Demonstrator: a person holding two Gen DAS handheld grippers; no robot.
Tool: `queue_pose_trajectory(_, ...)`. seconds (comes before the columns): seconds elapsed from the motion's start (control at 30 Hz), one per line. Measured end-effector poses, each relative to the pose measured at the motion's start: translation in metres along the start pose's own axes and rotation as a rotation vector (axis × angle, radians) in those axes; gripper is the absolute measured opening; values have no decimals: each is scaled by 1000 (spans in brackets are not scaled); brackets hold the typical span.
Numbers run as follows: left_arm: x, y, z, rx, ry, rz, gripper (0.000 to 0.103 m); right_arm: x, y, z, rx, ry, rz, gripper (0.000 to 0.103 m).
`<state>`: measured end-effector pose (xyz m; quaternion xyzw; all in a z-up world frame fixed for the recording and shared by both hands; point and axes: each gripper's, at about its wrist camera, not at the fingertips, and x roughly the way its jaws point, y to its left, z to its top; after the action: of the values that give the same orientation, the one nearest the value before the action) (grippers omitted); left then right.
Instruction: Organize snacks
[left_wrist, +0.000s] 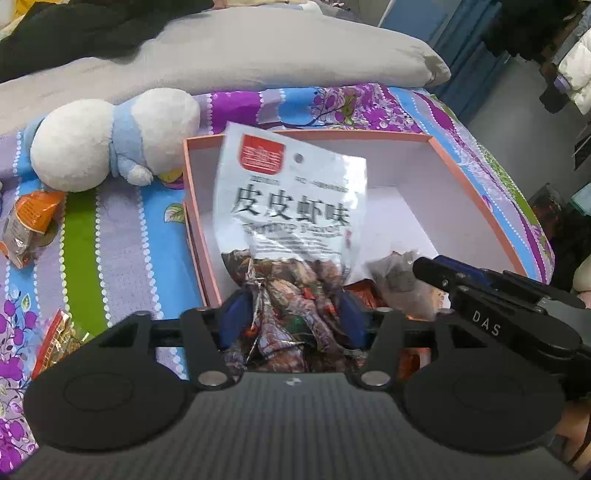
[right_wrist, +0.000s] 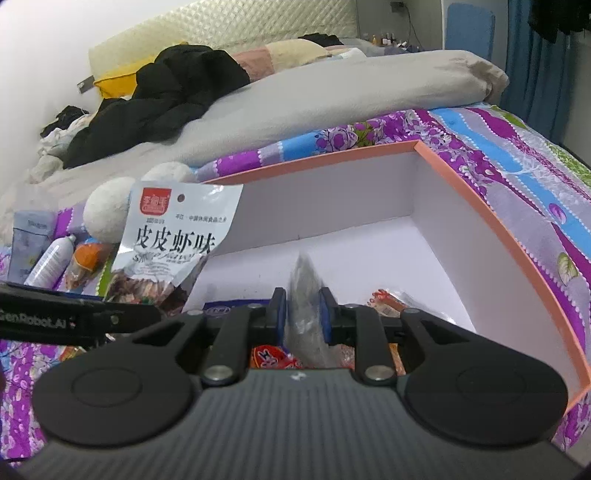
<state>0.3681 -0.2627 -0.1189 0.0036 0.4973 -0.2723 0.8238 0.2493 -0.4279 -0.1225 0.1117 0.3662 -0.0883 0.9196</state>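
Shrimp snack bag (left_wrist: 295, 206) sits between my left gripper's (left_wrist: 291, 314) parted jaws; right gripper (right_wrist: 303, 314) pinches a grey packet (right_wrist: 304, 291). Risk: it topples outside the box (left_wrist: 476, 177).

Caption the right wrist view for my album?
Right gripper lowering a clear snack packet into the pink box.

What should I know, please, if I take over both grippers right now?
Left gripper: shrimp bag between its jaws, over the box; whether they grip it is unclear.
Right gripper: shut on a clear packet, also over the box.
Done: a few snacks lie in the box.
Left: drop both, then collect the orange pack and the red-gold pack from the bedspread.
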Motion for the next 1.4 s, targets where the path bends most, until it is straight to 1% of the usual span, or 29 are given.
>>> queue_pose_trajectory(0.03, -1, 0, 1, -2, 0, -14, 74, 1, 1, 1, 0, 7, 2, 30)
queue_pose_trajectory(0.07, -3, -1, 1, -3, -6, -25, 80, 2, 1, 0, 3, 10, 3, 45)
queue_pose_trajectory(0.1, -8, -2, 0, 1, -19, -28, 81, -1, 1, 0, 7, 3, 3, 56)
queue_pose_trajectory(0.13, -12, -5, -1, 13, -31, -18, 82, -3, 1, 0, 9, -3, 4, 57)
queue_pose_trajectory(0.2, -22, -9, -3, 29, -46, -5, 82, -9, 3, 0, 7, -9, 5, 57)
queue_pose_trajectory(0.3, -43, -11, -6, 25, -75, -21, 82, -23, 5, -1, 15, -30, 9, 57)
queue_pose_trajectory(0.5, -95, -17, -24, 33, -135, -13, 82, -60, 19, -3, 14, -79, 26, 57)
queue_pose_trajectory(0.77, -168, -9, -66, 14, -194, 17, 82, -117, 49, -16, -11, -149, 60, 57)
queue_pose_trajectory(0.97, -216, 1, -100, -4, -242, 37, 82, -156, 68, -34, -37, -186, 82, 57)
queue_pose_trajectory(1.23, -258, 13, -152, -31, -265, 53, 82, -190, 91, -68, -69, -193, 101, 57)
queue_pose_trajectory(1.4, -278, 21, -177, -46, -283, 68, 82, -206, 106, -87, -97, -198, 120, 57)
